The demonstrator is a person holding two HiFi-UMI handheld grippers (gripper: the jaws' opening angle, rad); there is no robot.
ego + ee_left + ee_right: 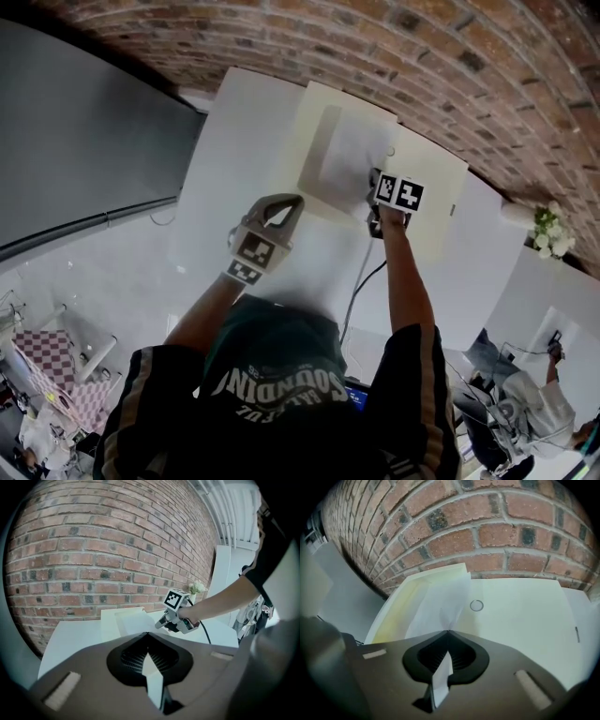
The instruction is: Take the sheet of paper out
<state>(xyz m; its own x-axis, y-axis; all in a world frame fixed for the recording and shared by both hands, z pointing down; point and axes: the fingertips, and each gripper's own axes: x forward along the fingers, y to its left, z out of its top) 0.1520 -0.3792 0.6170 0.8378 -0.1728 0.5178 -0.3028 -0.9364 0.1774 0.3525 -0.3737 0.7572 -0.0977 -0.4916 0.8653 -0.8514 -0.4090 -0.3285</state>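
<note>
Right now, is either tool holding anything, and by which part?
The right tool pinches the sheet of paper by its near edge; the left tool is shut on nothing.

- Sheet of paper (349, 155): white and thin, lying on the open folder, its top corner past the folder's far edge; the near edge is puckered where the closed jaws of the right gripper (447, 631) pinch it
- Folder (427, 159): cream, spread open flat on the white table (234, 169)
</note>
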